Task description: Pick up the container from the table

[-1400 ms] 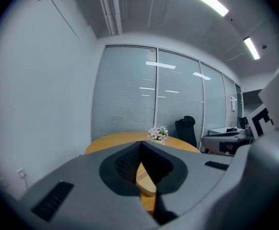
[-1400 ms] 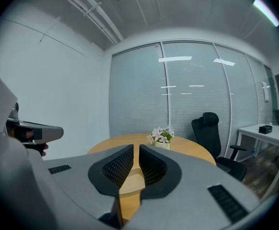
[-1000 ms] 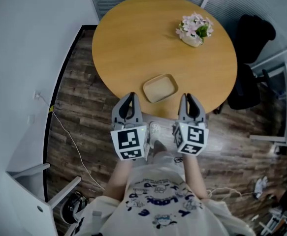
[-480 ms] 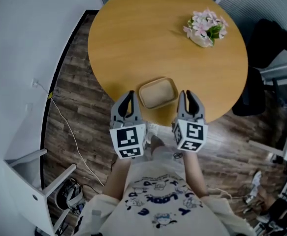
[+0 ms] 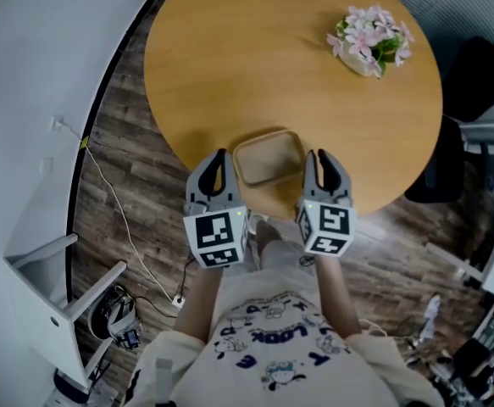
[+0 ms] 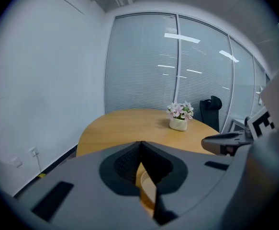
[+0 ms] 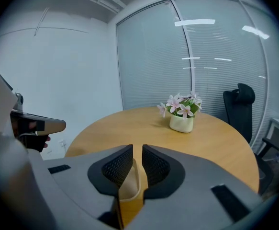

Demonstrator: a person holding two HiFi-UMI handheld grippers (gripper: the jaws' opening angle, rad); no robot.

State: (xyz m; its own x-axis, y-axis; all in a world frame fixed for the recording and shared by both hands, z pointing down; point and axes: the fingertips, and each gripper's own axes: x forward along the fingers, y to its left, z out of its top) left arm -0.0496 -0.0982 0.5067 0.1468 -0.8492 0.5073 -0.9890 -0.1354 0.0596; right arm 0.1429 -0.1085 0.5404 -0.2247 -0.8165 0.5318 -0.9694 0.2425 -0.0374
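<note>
the left gripper (image 5: 217, 168) and right gripper (image 5: 322, 165) have drawn in beside the container (image 5: 268, 157); left jaws together, right jaws slightly apart, nothing gripped yet.

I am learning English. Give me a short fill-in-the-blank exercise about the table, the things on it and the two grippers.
1. The wooden table has a ____ top.
2. The pot on its far side holds pink ____.
3. In the head view, the container lies ____ the left gripper and the right gripper.
4. The container has ____ inside it.

Missing words: round; flowers; between; nothing.
</note>
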